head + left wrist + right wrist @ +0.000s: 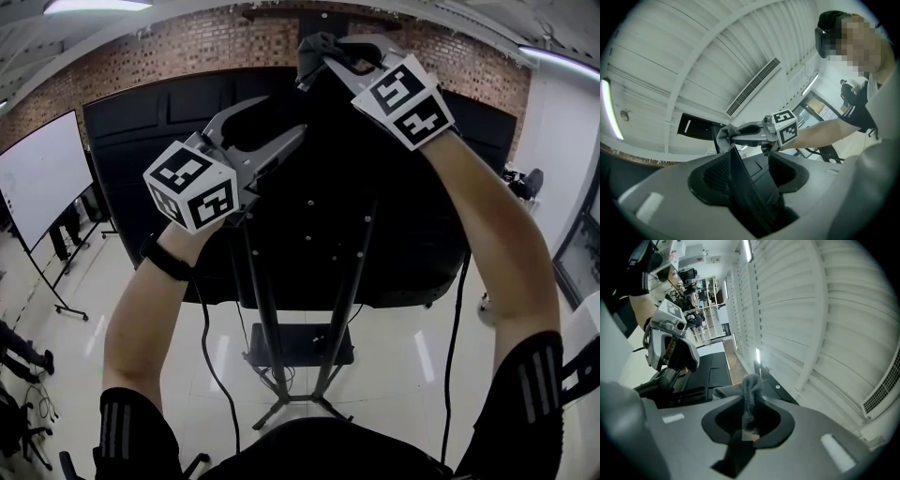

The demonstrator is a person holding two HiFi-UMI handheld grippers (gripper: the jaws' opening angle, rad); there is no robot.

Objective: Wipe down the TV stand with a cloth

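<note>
1. The grey cloth (313, 53) is up at the top edge of the black TV panel (375, 225), bunched and pinched between the jaws of the right gripper (323, 64).
2. In the right gripper view the cloth (751, 390) stands as a twisted roll out of the closed jaws of the right gripper (749, 423), with the panel's top edge (774, 389) just beyond it.
3. The left gripper view shows the same cloth (723, 136) wadded at the tips of the right gripper (733, 139), touching the panel's edge.
4. The left gripper (278, 120) is lower and to the left of the cloth, near it but not touching it.
5. The jaws of the left gripper (750, 168) stand well apart. The thin dark edge of the panel (745, 187) runs between them, close to the left-hand jaw with a gap on the other side. It is not clamped.
6. The TV stand (270, 337) rises below the panel on two dark uprights from a splayed base on the pale glossy floor (394, 366).
7. A whiteboard (42, 173) stands at the left, before a brick wall (187, 56).
</note>
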